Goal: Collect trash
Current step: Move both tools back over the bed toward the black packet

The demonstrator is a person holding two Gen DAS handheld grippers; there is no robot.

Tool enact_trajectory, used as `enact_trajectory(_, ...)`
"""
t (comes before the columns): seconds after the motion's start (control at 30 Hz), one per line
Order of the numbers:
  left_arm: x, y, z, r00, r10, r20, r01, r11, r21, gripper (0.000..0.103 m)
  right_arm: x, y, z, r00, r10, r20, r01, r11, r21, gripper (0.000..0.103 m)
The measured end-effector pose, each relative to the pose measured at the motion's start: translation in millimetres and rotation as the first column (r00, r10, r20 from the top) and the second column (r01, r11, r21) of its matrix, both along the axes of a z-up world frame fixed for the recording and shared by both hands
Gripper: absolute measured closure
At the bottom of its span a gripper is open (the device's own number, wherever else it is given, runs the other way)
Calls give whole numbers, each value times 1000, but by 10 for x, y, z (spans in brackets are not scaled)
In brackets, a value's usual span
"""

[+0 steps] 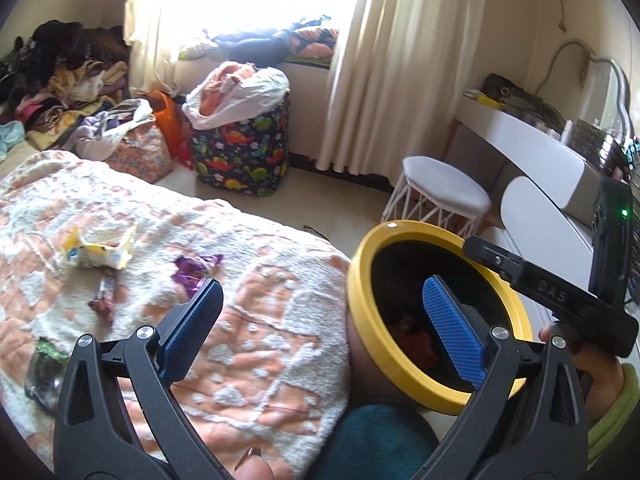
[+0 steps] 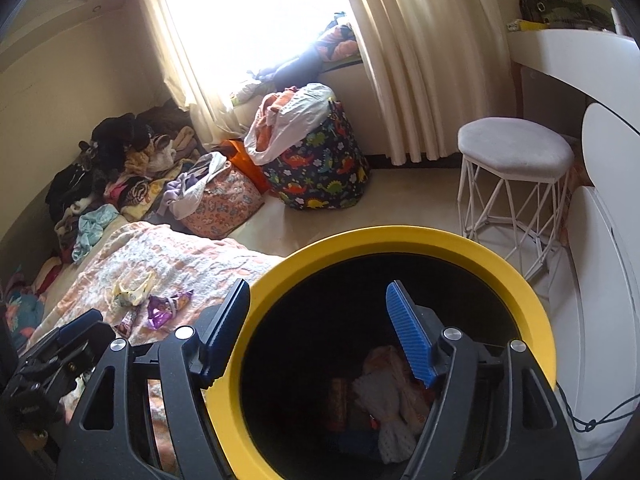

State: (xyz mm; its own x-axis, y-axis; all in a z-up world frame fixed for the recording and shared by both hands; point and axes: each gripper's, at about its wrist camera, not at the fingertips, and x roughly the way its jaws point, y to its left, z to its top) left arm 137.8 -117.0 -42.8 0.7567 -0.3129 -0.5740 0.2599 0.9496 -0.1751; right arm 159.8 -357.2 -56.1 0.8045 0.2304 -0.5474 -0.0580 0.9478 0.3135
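Left claw [image 1: 320, 316]: jaws spread wide with nothing between them, over the bed edge beside the bin.
Right claw [image 2: 320, 332]: jaws apart and empty, straddling the rim of the yellow-rimmed bin [image 2: 404, 240], one finger outside, one over the mouth.
Done: crumpled trash already lies at the bin's bottom [image 2: 384, 392].
Left: on the bedspread [image 1: 260, 320] lie a yellow wrapper [image 1: 102, 252], a purple wrapper [image 1: 196, 272], a small brown wrapper [image 1: 105, 296] and a dark green packet [image 1: 44, 368].
Judgement: roughly midway.
Views: only the right wrist view looks down into the bin; only the left shows the green packet and the hand [image 1: 592, 372] with the right tool.
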Motion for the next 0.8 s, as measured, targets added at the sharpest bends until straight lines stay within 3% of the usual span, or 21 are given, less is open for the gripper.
enact_trajectory(0.8, -22, 750, 50, 982, 191, 13, -190, 981, -27, 11, -139, 759, 103, 983, 177, 41, -174, 982, -67, 31)
